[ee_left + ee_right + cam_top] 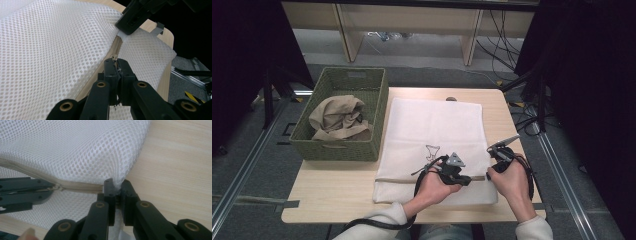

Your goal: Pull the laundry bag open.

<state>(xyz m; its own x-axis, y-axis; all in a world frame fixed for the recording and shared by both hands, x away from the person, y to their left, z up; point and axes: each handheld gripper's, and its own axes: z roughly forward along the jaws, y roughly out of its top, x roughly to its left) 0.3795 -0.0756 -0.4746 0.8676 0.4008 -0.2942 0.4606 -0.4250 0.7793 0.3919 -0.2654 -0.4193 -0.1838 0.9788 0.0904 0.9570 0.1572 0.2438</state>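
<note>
A: Where is the white mesh bag (432, 145)?

B: Flat on the wooden table (332, 192), taking up its middle and right part, with its near edge close to the person. A beige zipper (80, 187) runs across it near that edge, and a small dark line drawing (432, 150) is printed just beyond the zipper.

A: What has hold of it?

B: 2 grippers. The left gripper (116, 65) has its jaws pressed together on the zipper pull (115, 58), seen in the left gripper view right at the zipper's track. The right gripper (116, 188) is pinched tight on the mesh at the bag's right edge, just where the zipper ends; a fold of white mesh bulges up between its tips.

A: How do the 2 stand to each other?

B: Near, along the zipper line. In the high view the left hand (437, 185) sits over the lower middle of the bag and the right hand (512, 182) is at its right edge.

A: Anything around it?

B: A green woven basket (337, 149) stands on the table's left side, just beside the bag, with a crumpled tan cloth (337, 117) inside.
</note>
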